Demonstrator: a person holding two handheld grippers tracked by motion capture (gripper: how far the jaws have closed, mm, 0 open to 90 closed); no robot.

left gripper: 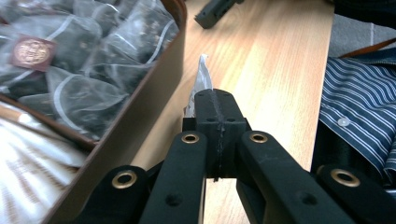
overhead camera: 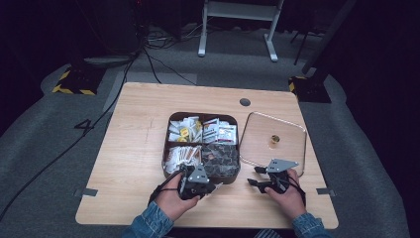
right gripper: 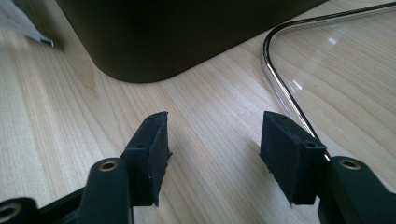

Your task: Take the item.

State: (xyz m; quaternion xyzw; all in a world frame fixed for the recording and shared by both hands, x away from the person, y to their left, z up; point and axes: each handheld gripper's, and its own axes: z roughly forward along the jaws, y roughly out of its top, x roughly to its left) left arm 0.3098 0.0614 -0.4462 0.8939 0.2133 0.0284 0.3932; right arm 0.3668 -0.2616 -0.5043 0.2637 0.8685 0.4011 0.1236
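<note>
Wooden table [overhead camera: 133,148] w/ the brown compartment box [left gripper: 154,100] at centre; clear lid [overhead camera: 257,134] lies flat to its right. My left gripper [left gripper: 215,100] sits at the box's near edge, just outside the wall, pads pressed together on a thin white sachet [left gripper: 201,77] that sticks up past the tips. My right gripper [right gripper: 215,140] hangs low over bare wood btwn box & lid, fingers [right gripper: 152,140] spread, nothing btwn them.
</note>
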